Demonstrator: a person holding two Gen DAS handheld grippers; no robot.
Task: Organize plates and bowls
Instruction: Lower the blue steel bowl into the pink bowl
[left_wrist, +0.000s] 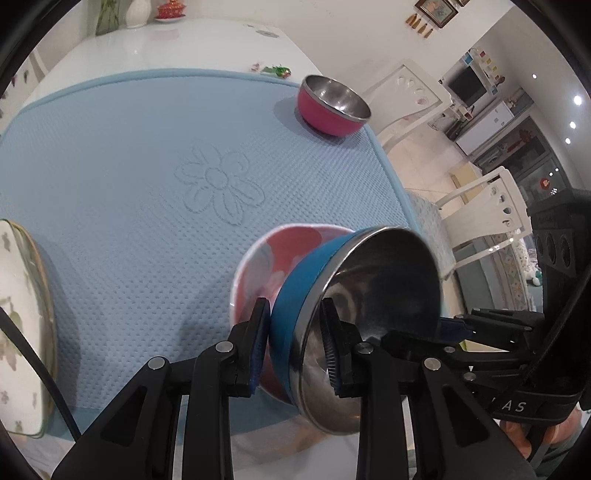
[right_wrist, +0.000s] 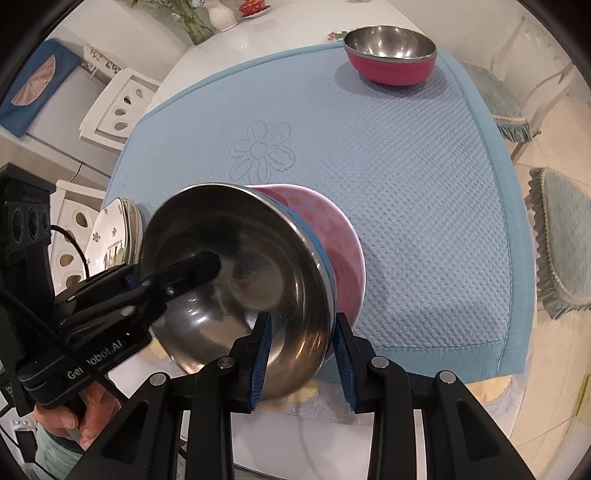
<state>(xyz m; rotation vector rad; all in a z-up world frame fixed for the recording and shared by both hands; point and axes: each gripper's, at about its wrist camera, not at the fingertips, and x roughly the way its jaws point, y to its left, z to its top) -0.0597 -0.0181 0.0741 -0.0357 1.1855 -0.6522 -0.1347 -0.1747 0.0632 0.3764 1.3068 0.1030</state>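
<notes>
I hold the blue steel bowl (left_wrist: 332, 295) tilted, nested in the pink dotted bowl (right_wrist: 340, 236), with my left gripper (left_wrist: 295, 339) and right gripper (right_wrist: 301, 347) each clamped on its rim. The magenta bowl (right_wrist: 391, 59) at the mat's far corner looks still unstacked. The floral plates (left_wrist: 18, 314) look already gathered at the mat's (left_wrist: 147, 147) left edge.

Both tongs — left (left_wrist: 295, 343), right (right_wrist: 301, 354) — clamped, tilted steeply downward.
</notes>
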